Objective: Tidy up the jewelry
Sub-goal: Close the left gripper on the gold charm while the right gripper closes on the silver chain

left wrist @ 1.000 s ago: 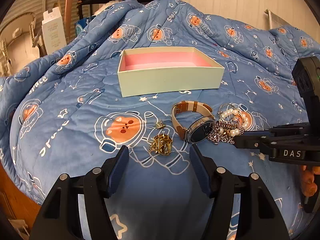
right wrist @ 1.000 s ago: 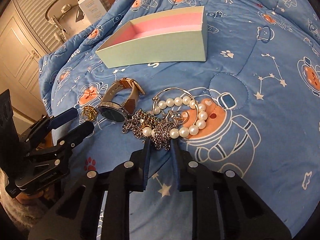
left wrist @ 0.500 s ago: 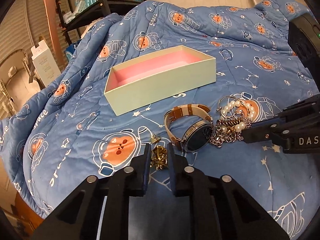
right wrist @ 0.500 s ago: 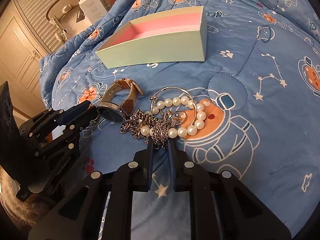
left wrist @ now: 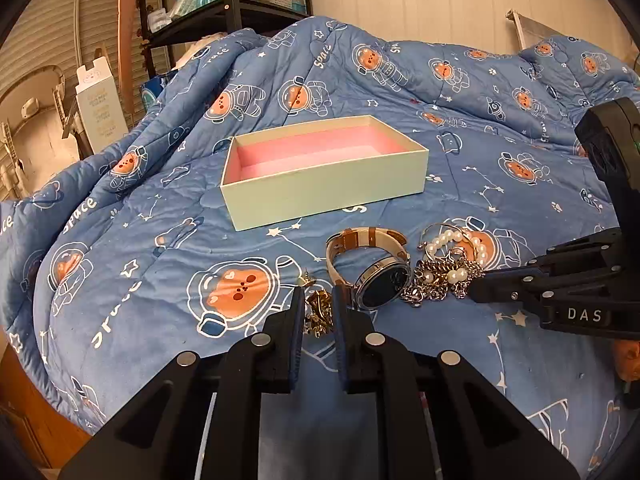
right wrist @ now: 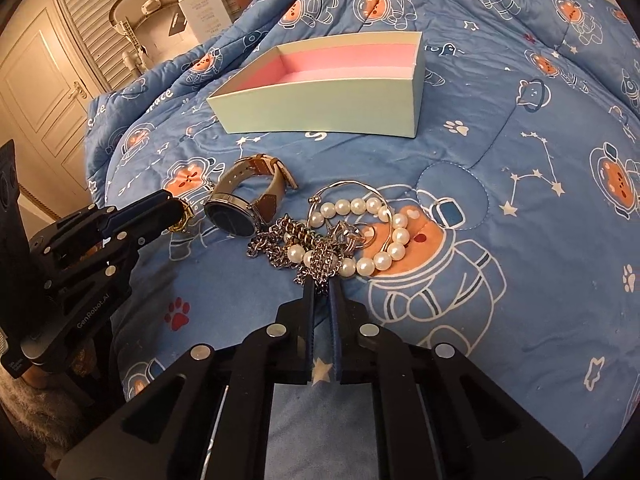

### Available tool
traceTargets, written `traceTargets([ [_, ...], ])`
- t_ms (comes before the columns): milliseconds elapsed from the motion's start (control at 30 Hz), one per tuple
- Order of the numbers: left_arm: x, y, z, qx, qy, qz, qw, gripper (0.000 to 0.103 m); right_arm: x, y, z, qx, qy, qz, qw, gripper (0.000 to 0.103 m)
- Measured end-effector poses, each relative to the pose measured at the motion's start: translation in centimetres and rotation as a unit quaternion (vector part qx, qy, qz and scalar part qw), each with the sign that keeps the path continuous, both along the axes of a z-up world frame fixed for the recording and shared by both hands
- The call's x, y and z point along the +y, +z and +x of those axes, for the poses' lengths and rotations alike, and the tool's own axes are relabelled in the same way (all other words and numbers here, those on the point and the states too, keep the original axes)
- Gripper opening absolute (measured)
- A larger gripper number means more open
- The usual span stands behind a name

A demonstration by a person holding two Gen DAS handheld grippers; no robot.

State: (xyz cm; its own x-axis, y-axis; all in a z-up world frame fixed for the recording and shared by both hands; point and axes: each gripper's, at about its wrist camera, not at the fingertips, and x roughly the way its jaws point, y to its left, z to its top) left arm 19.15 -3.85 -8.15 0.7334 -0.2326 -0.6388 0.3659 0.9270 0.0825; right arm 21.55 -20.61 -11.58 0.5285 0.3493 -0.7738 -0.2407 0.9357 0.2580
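A pale green box with a pink lining sits open on the blue quilt, also seen as the box in the right wrist view. In front of it lie a watch with a tan strap, a pearl bracelet, a silver chain and a small gold piece. My left gripper is shut on the gold piece. My right gripper is shut on the silver chain at its near end. The left gripper shows at the left of the right wrist view, the right gripper at the right of the left wrist view.
The quilt with astronaut bears covers a bed and bunches up at the back. A dark shelf with bottles and a white carton stand behind on the left. A cupboard door is at the far left.
My left gripper has closed from wide open onto the gold piece. The right gripper's narrow gap has closed on the silver chain. Both hands stayed near the same spot.
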Motion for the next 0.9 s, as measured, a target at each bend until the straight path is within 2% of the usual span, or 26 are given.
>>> traceTargets([
  [267,1.1,1.1,-0.7,0.005,0.002,-0.043,0.999,0.013,0.0,2.0,-1.1,-0.019,0.027,0.009,0.999,0.007],
  [400,1.6,0.6,-0.4,0.013,0.006,-0.051,0.9986,0.013,-0.1,2.6,-1.1,-0.025,0.029,0.002,0.999,0.007],
  [567,2.3,0.5,0.0,0.031,0.011,-0.084,0.9959,0.013,-0.1,3.1,-1.4,-0.027,0.033,0.007,0.999,0.007],
  [900,2.3,2.4,-0.3,0.014,0.007,-0.087,0.9961,0.013,-0.2,5.9,-1.8,-0.05,0.053,0.03,0.997,0.006],
])
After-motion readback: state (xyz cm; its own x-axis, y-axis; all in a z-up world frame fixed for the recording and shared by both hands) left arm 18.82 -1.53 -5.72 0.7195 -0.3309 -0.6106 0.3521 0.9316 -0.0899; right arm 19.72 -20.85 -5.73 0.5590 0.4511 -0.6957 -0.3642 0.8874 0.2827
